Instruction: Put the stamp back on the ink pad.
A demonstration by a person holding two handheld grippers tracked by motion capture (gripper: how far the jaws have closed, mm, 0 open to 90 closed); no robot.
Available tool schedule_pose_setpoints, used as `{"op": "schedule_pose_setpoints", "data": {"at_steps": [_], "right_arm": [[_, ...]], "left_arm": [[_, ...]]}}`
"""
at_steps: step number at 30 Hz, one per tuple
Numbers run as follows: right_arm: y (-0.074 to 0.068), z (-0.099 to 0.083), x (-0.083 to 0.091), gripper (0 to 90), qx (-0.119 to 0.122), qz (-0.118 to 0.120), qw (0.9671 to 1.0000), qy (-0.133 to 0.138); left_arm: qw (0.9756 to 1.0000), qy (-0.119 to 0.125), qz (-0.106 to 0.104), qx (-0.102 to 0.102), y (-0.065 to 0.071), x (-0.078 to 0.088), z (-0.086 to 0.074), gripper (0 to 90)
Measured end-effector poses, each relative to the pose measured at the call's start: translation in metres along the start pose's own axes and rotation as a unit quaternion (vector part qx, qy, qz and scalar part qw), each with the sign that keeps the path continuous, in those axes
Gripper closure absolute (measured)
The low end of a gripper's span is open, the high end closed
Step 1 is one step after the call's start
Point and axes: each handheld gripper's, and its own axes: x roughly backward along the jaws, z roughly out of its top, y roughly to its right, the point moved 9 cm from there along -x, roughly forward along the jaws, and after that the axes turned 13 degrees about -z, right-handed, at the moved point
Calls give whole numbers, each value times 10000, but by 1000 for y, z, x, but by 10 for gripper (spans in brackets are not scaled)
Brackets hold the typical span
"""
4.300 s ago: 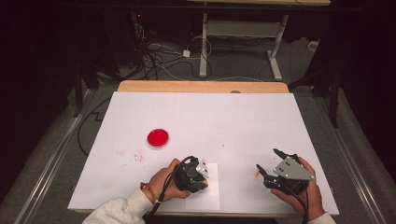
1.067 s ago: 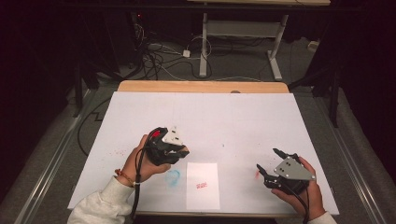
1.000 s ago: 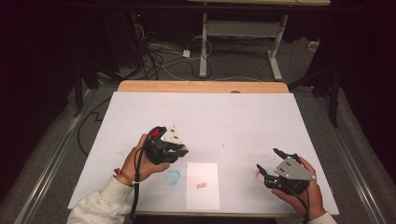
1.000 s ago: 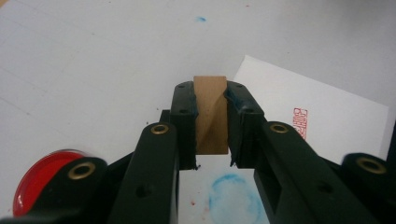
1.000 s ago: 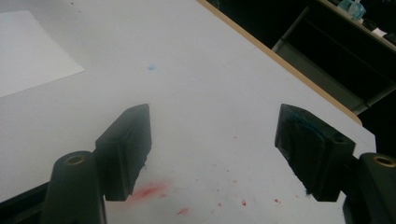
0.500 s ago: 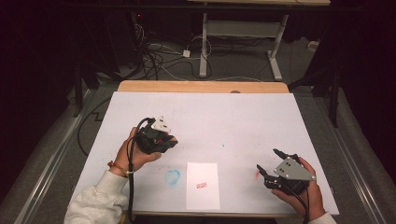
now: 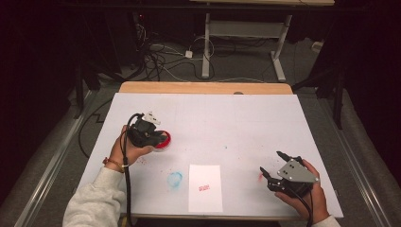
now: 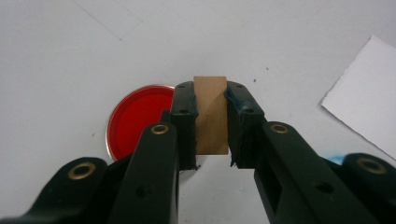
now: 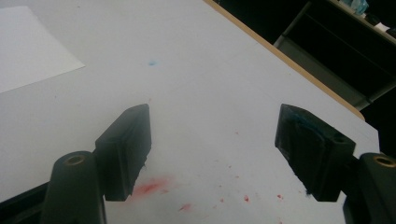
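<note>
- Re-inking judged to be the step in hand: a wooden stamp block (image 8: pixel 211 114) is clamped between the jaws of the left gripper (image 7: pixel 150 135) and held over the red ink pad (image 8: pixel 136 117).
- Location of the block: centre of the left gripper view, upright between the pads, with the red dish just to its left and lower; in the high view the gripper sits left of centre, over the red ink pad (image 7: pixel 162 140).
- Next move, as judged: the block is to be brought squarely over the red disc and pressed down flat, then carried to the paper sheet (image 7: pixel 205 187) at lower centre.
- Right gripper (image 7: pixel 276 171): jaws spread wide, nothing between them; rested at lower right of the high view, just above a red smear (image 9: pixel 150 186).
- Count, stamp blocks: one.
- Count, ink pads: one, red, round.
- Count, paper sheets: one, bearing one small red imprint (image 7: pixel 204 187).
- Count, grippers: two, one per hand.
- Count, blue smudges: one blue smudge (image 7: pixel 174 178), left of the sheet.
- Table (image 7: pixel 246 123): one, white-topped, speckled with red flecks near the right gripper.
</note>
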Motion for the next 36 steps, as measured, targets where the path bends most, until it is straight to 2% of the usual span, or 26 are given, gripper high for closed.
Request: {"op": "schedule_pose_setpoints", "data": {"at_steps": [6,10,19,23,30,36], "right_arm": [[-1,-1,-1,273,2,12,10000,-30],[-2,-2,-1,273,35,22,10000,-55],[-1,-5,-1,272,40,26,10000,-82],[-1,-5,-1,273,37,21,9999,-96],[-1,-5,-1,272,57,16,9999,-83],[-1,-5,-1,272,67,6,10000,-72]], "left_arm": [[9997,-130,-10,225,-17,-9,-6,736],[9990,-300,-3,322,-25,-17,-10,735],[9978,-426,15,502,-35,-28,-13,730],[9974,-438,55,567,-38,-31,-14,688],[9977,-364,153,551,-38,-27,-12,617],[9985,-235,221,451,-35,-19,-9,614]]}}
